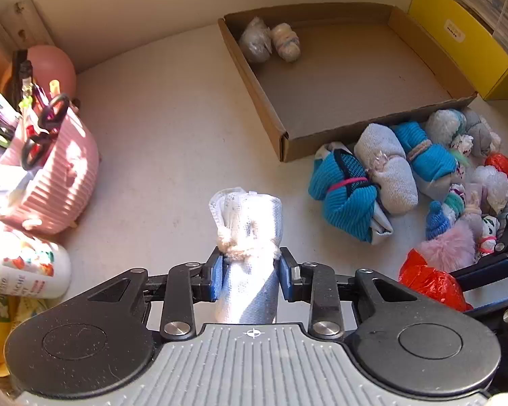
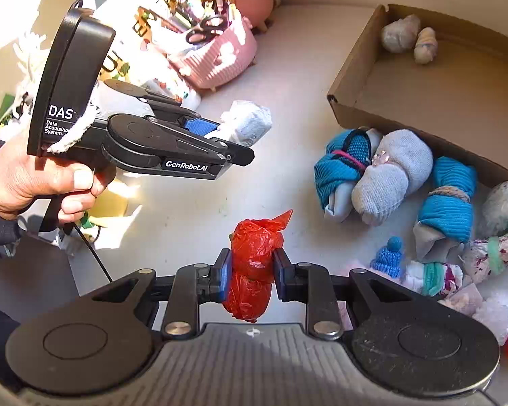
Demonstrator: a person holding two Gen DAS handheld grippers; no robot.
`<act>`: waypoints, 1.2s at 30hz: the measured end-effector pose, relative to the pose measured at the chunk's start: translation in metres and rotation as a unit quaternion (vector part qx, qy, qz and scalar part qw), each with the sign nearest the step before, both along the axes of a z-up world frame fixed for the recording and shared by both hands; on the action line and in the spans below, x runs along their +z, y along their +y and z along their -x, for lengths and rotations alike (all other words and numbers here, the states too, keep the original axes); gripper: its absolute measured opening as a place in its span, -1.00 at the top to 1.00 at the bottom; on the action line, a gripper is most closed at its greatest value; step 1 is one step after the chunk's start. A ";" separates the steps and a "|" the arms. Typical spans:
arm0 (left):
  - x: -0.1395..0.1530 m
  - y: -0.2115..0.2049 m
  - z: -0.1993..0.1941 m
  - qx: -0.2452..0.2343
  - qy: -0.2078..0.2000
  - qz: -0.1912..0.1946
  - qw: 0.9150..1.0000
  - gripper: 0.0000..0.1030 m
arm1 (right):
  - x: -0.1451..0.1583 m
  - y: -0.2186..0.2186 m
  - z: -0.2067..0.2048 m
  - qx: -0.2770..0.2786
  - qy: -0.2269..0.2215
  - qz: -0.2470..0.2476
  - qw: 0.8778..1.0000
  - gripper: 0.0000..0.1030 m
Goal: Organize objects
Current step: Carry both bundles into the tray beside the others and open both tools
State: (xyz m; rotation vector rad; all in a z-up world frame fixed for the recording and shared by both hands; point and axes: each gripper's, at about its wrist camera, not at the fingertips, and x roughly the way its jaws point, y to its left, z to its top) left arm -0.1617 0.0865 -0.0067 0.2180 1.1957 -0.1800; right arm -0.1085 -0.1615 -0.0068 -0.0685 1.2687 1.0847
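The left gripper [image 2: 216, 132] reads "DAS Data Acquisition System" and "GenRobot.AI". Its fingers clench a white cloth roll [image 1: 249, 253], long axis pointing forward, above the worktop [image 1: 172, 155]. The right gripper [image 2: 250, 272] clenches a red bag bundle [image 2: 252, 264], lengthwise along the fingers. Two bundles lie in the cardboard box [image 1: 355, 84].

black gripper [image 2: 220, 135] | blue jaws | white DAS lettering | dark sleeve
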 end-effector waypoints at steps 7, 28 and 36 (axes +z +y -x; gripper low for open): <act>0.114 0.004 -0.064 -0.032 -0.124 -0.072 0.989 0.25 | 0.069 -0.012 -0.070 -0.134 -0.055 -0.086 0.986 0.55; 0.061 -0.105 -0.196 0.003 -0.091 0.158 0.983 0.24 | 0.066 -0.030 -0.184 -0.244 -0.183 0.006 0.952 0.55; -0.016 -0.130 -0.242 0.042 -0.043 0.179 0.982 0.23 | 0.002 -0.015 -0.234 -0.236 -0.149 0.032 0.960 0.54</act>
